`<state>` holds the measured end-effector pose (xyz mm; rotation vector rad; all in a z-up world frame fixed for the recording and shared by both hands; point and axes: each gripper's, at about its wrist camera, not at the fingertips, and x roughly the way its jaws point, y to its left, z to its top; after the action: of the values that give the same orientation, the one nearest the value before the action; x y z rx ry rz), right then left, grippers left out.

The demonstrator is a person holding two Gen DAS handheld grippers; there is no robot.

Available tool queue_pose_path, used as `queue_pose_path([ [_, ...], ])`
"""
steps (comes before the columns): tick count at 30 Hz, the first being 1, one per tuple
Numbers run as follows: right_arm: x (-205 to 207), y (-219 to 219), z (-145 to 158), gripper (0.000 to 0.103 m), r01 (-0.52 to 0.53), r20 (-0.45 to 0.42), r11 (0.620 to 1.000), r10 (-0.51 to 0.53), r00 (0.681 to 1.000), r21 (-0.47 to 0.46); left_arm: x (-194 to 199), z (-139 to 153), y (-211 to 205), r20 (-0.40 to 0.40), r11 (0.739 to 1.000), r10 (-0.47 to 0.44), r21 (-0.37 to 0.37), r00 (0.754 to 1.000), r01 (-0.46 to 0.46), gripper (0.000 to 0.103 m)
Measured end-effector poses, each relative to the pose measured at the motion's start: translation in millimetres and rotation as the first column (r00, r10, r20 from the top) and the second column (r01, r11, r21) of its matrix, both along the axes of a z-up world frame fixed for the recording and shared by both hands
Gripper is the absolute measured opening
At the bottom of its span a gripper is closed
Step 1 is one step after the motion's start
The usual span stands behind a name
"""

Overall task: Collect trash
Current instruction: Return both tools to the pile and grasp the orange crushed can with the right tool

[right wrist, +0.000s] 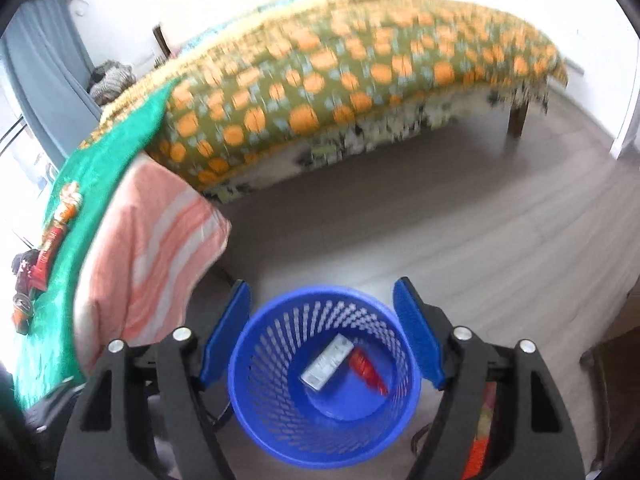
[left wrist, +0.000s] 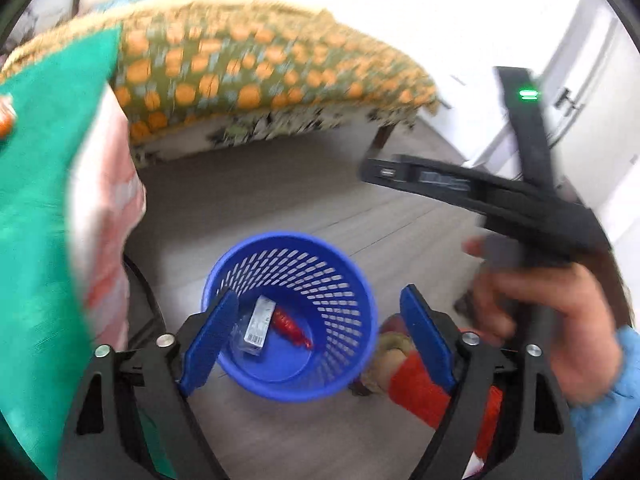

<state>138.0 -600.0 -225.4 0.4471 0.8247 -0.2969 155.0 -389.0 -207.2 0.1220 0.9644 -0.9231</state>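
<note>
Both tools hang over the blue mesh basket (right wrist: pixel 324 376), tilted down at it. The right gripper (right wrist: pixel 324 336) is spread with nothing between its pads, the basket's rim lying in the gap. The left gripper (left wrist: pixel 316 336) is likewise spread and empty, its left pad overlapping the near rim. On the basket's floor lie a silver packet (right wrist: pixel 327 362) and, touching it, a red wrapper (right wrist: pixel 368 372). Beyond is bare wooden floor (right wrist: pixel 460 232). Left of the tools a green-draped edge (right wrist: pixel 100 176) crowds close; farther off stands the bed (right wrist: pixel 340 80).
</note>
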Motion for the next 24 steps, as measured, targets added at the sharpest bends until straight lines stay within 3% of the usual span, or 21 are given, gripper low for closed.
queue_pose_path([
  [3,-6,29,23,0.076,-0.016,0.059,0.995,0.022,0.998,-0.103,-22,27,44,0.070,1.000,-0.005,0.007,0.998,0.004,0.088],
  [7,-11,82,37,0.077,-0.060,0.115,0.974,0.087,0.990,-0.220,-32,37,106,0.105,0.998,0.049,0.025,0.993,-0.051,0.090],
  [11,-18,139,42,0.077,-0.139,0.145,0.965,0.174,0.974,-0.224,-27,42,173,0.171,0.986,0.143,0.067,0.975,-0.156,0.091],
  [14,-20,183,52,0.077,-0.217,0.159,0.955,0.250,0.955,-0.201,-10,47,223,0.217,0.963,0.234,0.082,0.948,-0.256,0.092],
  [17,-20,233,64,0.078,-0.299,0.194,0.934,0.336,0.921,-0.198,8,52,271,0.258,0.927,0.337,0.079,0.906,-0.367,0.093],
  [20,-6,277,68,0.079,-0.410,0.204,0.897,0.438,0.875,-0.165,27,53,312,0.239,0.886,0.436,0.055,0.868,-0.460,0.094],
  [24,31,333,71,0.079,-0.569,0.175,0.807,0.590,0.789,-0.156,40,52,352,0.205,0.840,0.520,0.052,0.829,-0.539,0.094],
])
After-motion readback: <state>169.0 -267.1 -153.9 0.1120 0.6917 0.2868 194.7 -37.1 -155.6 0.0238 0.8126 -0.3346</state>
